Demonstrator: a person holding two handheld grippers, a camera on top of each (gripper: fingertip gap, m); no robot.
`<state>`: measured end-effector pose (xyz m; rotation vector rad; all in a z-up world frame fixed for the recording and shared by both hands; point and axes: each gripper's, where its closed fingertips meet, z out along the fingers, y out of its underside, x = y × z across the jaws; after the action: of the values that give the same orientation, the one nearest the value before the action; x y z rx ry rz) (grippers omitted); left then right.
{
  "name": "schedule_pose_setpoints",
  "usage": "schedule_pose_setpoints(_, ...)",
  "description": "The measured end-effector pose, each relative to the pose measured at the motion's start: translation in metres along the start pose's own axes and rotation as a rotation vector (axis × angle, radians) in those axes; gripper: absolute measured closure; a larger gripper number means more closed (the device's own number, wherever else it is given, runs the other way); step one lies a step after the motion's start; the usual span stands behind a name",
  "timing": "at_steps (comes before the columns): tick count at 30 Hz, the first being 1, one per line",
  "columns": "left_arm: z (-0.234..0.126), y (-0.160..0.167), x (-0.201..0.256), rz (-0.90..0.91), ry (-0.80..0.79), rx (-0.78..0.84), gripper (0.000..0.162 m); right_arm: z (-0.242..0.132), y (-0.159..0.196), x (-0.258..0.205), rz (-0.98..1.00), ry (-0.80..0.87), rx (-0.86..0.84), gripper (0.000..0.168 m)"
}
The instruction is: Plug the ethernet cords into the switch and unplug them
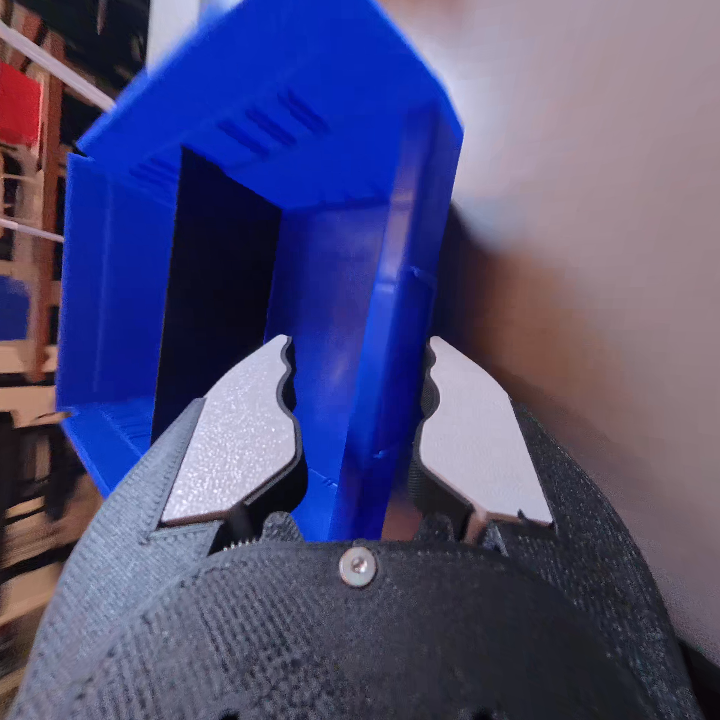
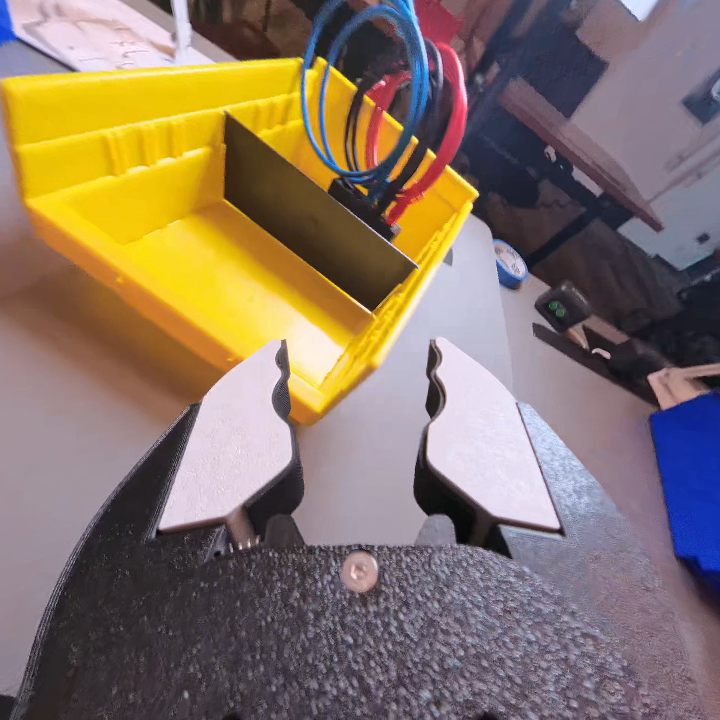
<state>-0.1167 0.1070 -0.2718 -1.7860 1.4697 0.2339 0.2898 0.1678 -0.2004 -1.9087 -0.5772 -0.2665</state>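
Observation:
In the right wrist view a small black switch (image 2: 362, 202) stands in the far compartment of a yellow bin (image 2: 117, 97), behind a dark divider (image 2: 311, 226). Blue cords (image 2: 419, 78), black cords (image 2: 352, 120) and red cords (image 2: 459, 113) loop up from its ports. My right gripper (image 2: 358, 346) is open and empty, low over the table at the yellow bin's near corner. My left gripper (image 1: 360, 343) is open, with one side wall of a blue bin (image 1: 272, 97) between its fingers. This view is blurred.
The blue bin has a dark divider (image 1: 222, 272) inside and also shows at the right edge of the right wrist view (image 2: 689, 487). A blue tape roll (image 2: 510, 265) and a black device with green lights (image 2: 561, 307) lie beyond the grey table (image 2: 58, 389). Shelves (image 1: 23, 195) stand behind. Spacing between my two grippers at the tips: around 40 cm. To reach the small black switch (image 2: 362, 202) in a straight line is about 20 cm for my right fingers, about 45 cm for my left.

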Motion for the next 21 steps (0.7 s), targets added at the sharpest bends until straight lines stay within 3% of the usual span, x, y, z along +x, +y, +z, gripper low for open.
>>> schedule_pose_setpoints(3, -0.037, -0.044, 0.007, -0.221, 0.103, 0.280, 0.106, 0.013, 0.016, 0.009, 0.242, -0.093, -0.007, 0.096)
schedule_pose_setpoints(5, -0.058, -0.068, 0.011, -0.351, 0.168, 0.421, 0.106, 0.027, 0.021, 0.002, 0.381, -0.206, -0.016, 0.102)
schedule_pose_setpoints(8, -0.072, -0.096, 0.025, -0.492, 0.277, 0.533, 0.107, 0.045, 0.028, -0.006, 0.446, -0.313, -0.043, 0.143)
schedule_pose_setpoints(11, -0.070, -0.120, 0.036, -0.625, 0.328, 0.577, 0.109, 0.038, 0.036, 0.002, 0.272, -0.200, -0.106, 0.154)
schedule_pose_setpoints(14, -0.051, -0.142, 0.051, -0.727, 0.347, 0.553, 0.108, 0.009, 0.034, -0.022, 0.258, -0.232, -0.121, 0.152)
schedule_pose_setpoints(16, -0.034, -0.159, 0.066, -0.791, 0.383, 0.535, 0.102, -0.012, 0.036, -0.038, 0.217, -0.228, -0.123, 0.153)
schedule_pose_setpoints(19, 0.000, -0.167, 0.065, -0.845, 0.313, 0.480, 0.090, -0.042, 0.033, -0.058, 0.229, -0.259, -0.093, 0.155)
schedule_pose_setpoints(21, 0.002, -0.182, 0.074, -0.898, 0.410, 0.512, 0.103, -0.059, 0.033, -0.073, 0.231, -0.285, -0.064, 0.156)
